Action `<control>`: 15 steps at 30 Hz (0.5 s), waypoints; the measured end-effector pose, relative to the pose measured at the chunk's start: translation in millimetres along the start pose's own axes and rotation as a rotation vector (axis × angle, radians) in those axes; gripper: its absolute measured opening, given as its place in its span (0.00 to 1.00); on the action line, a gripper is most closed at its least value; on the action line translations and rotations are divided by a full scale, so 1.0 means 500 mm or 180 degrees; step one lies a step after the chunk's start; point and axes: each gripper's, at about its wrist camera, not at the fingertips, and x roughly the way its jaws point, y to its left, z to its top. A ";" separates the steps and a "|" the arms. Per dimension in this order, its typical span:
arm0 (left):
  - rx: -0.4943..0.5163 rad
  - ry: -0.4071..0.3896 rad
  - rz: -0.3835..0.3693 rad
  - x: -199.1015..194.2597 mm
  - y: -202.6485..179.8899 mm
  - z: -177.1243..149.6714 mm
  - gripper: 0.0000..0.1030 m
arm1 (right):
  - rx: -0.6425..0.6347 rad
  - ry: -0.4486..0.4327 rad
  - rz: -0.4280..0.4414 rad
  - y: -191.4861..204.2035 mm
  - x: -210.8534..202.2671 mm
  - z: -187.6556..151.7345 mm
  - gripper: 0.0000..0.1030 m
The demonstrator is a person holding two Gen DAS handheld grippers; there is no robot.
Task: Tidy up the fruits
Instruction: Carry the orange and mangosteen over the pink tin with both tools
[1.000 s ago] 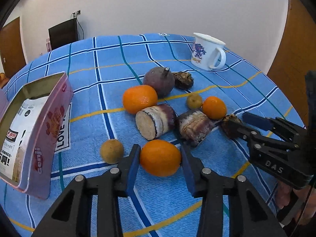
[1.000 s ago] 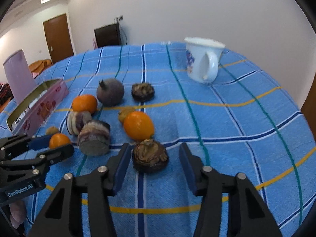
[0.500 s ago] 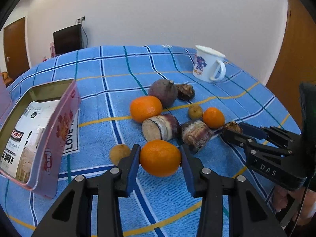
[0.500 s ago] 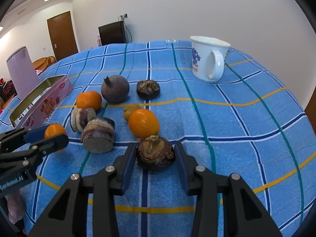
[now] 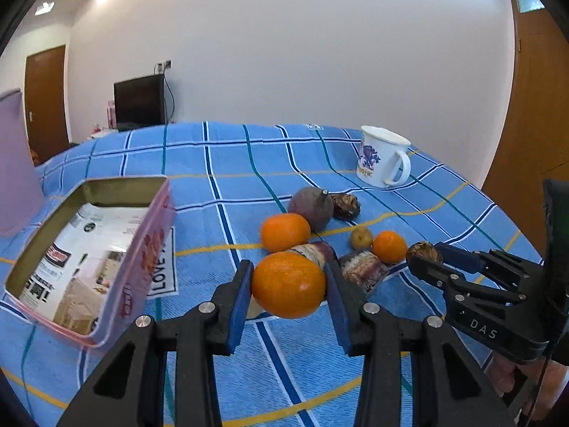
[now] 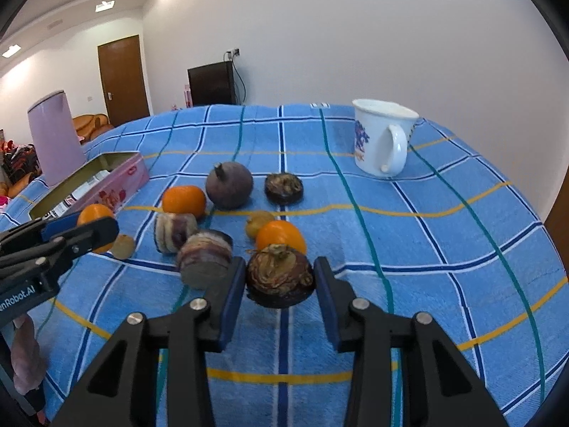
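left gripper [image 5: 288, 286]: clamped on the orange [image 5: 288, 284], lifted clear of the cloth
right gripper [image 6: 280, 277]: jaws just closed in, pinching the dark brown fruit [image 6: 280, 274]
pink tin [image 5: 117, 277]: open, lying left of the held orange, nearer the left hand
other fruit: clustered mid-table

Left hand-held gripper [image 5: 288, 286] lifted orange [image 5: 288, 284]; right hand-held gripper [image 6: 280, 277] closed on water chestnut [image 6: 280, 274].

A round table under a blue plaid cloth [image 6: 444, 235] is carrying loose fruits mid-surface, a white enamel mug [image 6: 380, 138] toward its far edge, and an open pink tin box [image 5: 89, 249] near its left edge.
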 end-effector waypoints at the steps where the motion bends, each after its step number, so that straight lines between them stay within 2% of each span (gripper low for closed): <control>1: 0.0015 -0.0022 0.0019 -0.002 0.000 0.000 0.41 | -0.0011 -0.0020 0.0007 0.003 -0.002 0.000 0.41; 9: 0.0061 -0.0164 0.0114 -0.023 0.004 0.005 0.41 | -0.0116 -0.0215 0.0071 0.033 -0.024 0.010 0.41; 15: 0.0152 -0.0339 0.0270 -0.045 0.006 0.010 0.41 | -0.0151 -0.0383 0.0141 0.050 -0.039 0.023 0.41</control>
